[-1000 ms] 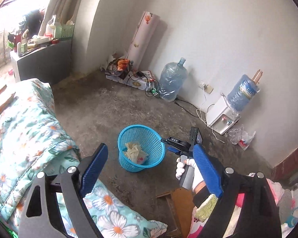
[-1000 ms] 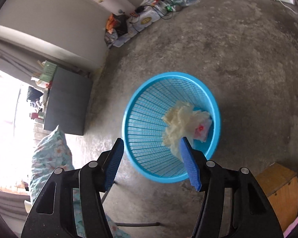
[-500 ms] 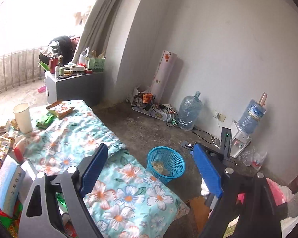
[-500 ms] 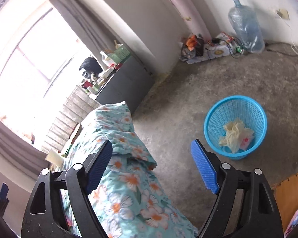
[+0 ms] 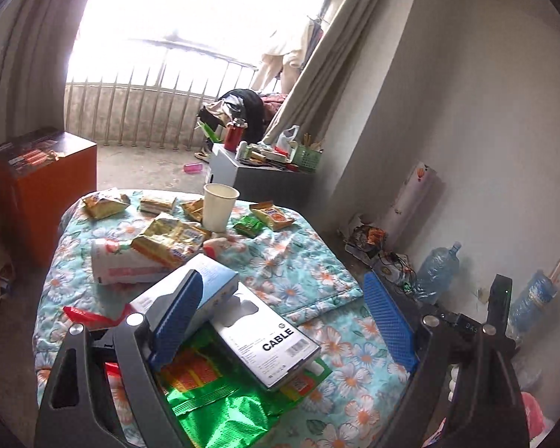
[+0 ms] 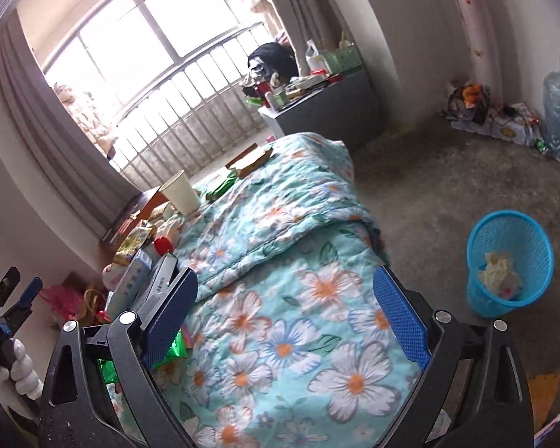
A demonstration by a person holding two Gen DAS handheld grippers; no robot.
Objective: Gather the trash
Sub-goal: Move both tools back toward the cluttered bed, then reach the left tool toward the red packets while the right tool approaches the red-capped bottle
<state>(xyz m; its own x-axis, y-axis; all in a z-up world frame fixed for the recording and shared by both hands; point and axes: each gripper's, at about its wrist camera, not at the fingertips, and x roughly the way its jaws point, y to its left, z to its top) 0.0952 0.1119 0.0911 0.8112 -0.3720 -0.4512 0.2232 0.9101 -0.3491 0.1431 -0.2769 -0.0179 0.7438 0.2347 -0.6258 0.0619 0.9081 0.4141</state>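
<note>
Grippers are both standing wide with nothing between their blue pads: the left gripper [image 5: 283, 321] is hanging over the near end of the bed, and the right gripper [image 6: 285, 313], whose jaws have just been opening, is hovering empty above the floral quilt [image 6: 280, 336]. Directly under the left one a grey box marked CABLE [image 5: 265, 339] is lying half on top of a shiny green wrapper [image 5: 220, 407], with a pale blue box [image 5: 209, 280] touching it, so a careless closing is likely risking the cable box instead of the litter. Farther up the quilt, yellow snack packets [image 5: 164, 240] are crowding an upright paper cup [image 5: 218, 205]; a sweep there is risking tipping it, and whether it holds liquid I cannot tell. The blue mesh bin [image 6: 509, 261] is sitting on the floor well apart from the bed, already holding crumpled paper, so light wrappers are risking slipping out during the carry.
</note>
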